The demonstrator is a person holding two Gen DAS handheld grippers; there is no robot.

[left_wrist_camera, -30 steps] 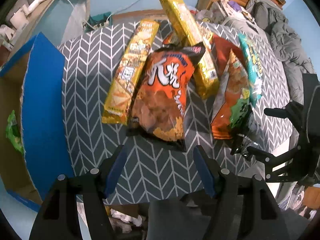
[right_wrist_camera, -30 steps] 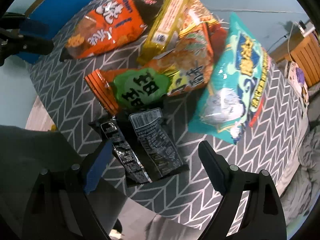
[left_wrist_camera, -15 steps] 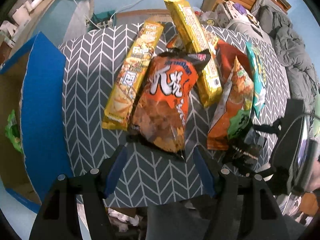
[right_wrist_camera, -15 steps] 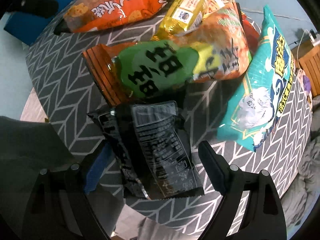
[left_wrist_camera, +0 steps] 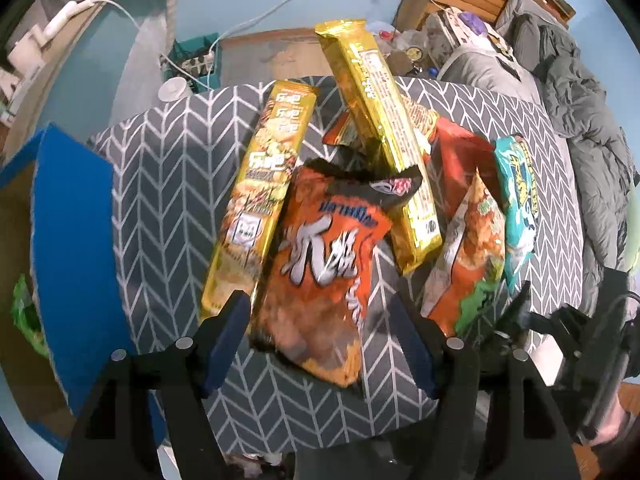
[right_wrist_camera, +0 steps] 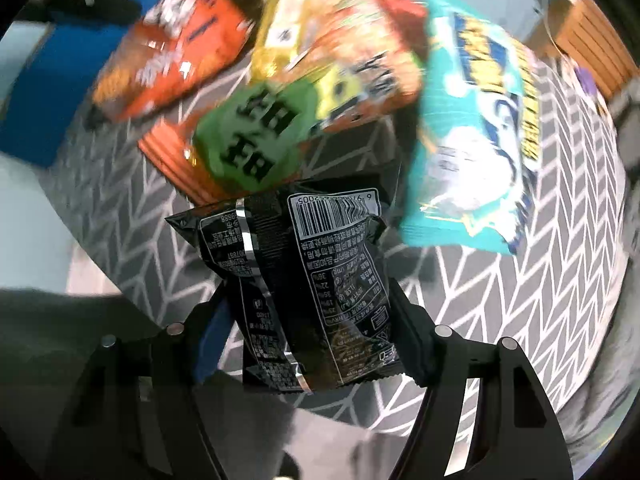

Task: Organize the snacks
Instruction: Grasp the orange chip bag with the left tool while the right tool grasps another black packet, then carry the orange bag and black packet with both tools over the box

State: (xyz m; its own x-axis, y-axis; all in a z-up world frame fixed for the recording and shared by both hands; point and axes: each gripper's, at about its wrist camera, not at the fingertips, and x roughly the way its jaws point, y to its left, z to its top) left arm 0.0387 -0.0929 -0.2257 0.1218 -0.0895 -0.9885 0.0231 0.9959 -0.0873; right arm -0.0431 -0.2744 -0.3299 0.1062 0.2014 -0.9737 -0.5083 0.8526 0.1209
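Snacks lie heaped on the chevron cloth (left_wrist_camera: 160, 200), and the one nearest my right tongs (right_wrist_camera: 310, 336) is the black packet (right_wrist_camera: 320, 280). It sits squarely between the two fingers, its long axis running along the line they point, barcode end away from me. The jaws are closing on it; both pads look to be at its edges, but I cannot tell whether they press yet.

Just beyond it is the orange bag with the green label (right_wrist_camera: 256, 140), and to its right the teal bag (right_wrist_camera: 472, 140), both blurred.

My left tongs (left_wrist_camera: 320, 340) hang spread and still widening over the big orange chip bag (left_wrist_camera: 320, 264). Its lower end lies between the fingers, untouched, long axis again in line with them. Beside it lie the two gold packs (left_wrist_camera: 260, 196) (left_wrist_camera: 380, 152).

The blue-edged cardboard box (left_wrist_camera: 72, 240) stands at the cloth's left side, nearer my left hand. I judge the black packet must cross the whole pile to reach it.
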